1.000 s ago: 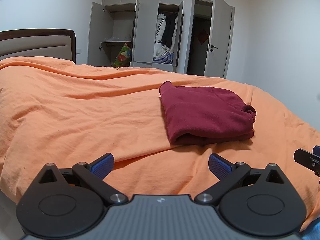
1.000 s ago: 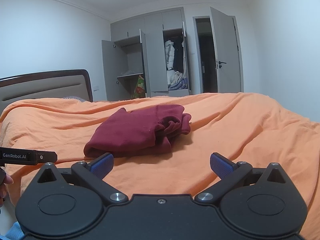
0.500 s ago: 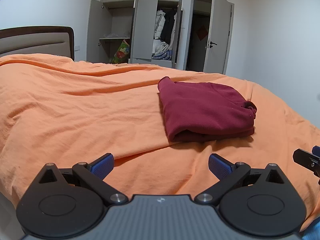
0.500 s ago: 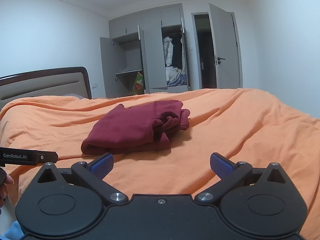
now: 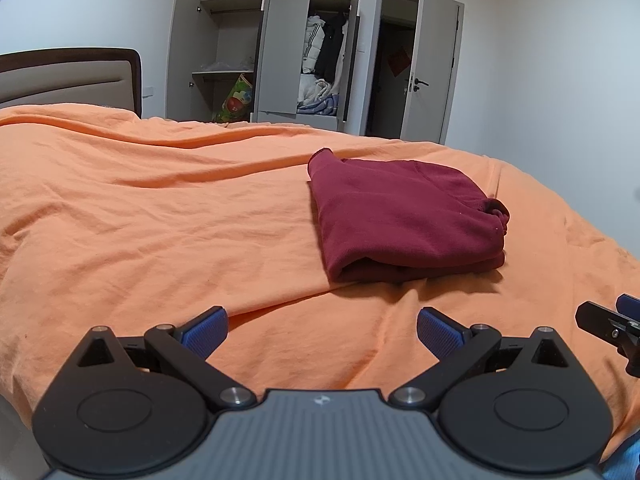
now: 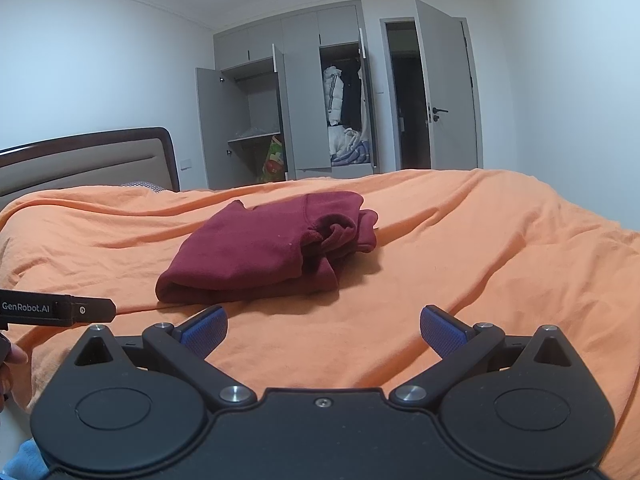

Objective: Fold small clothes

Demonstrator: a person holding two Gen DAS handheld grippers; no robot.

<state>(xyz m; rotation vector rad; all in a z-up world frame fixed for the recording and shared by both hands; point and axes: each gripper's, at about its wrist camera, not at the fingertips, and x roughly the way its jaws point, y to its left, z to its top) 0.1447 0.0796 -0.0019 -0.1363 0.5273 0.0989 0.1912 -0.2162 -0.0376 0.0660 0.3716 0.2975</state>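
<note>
An orange bedspread [image 5: 168, 216] covers the whole bed, creased in long shallow ridges; behind it a grey wardrobe [image 5: 276, 40] stands with its doors swung open, hung coats and heaped laundry showing inside, and beside that a room door [image 5: 440, 68] stands ajar; a padded headboard [image 5: 68, 76] rises at the far left. On the bedspread, right of centre in the left wrist view, lies the folded maroon garment [image 5: 400, 216], a thick flat bundle; its long axis runs from the near fold line away toward the wardrobe; the rounded folded edge faces the grippers, and its bunched, rumpled end [image 6: 340, 232] points to the right. The left gripper [image 5: 322, 330] hangs low over the bedspread just short of the garment, its blue-padded fingers spread wide with nothing between them; the right gripper [image 6: 323, 330] sits likewise, jaws wide apart and empty, near the garment's folded edge without touching it.
</note>
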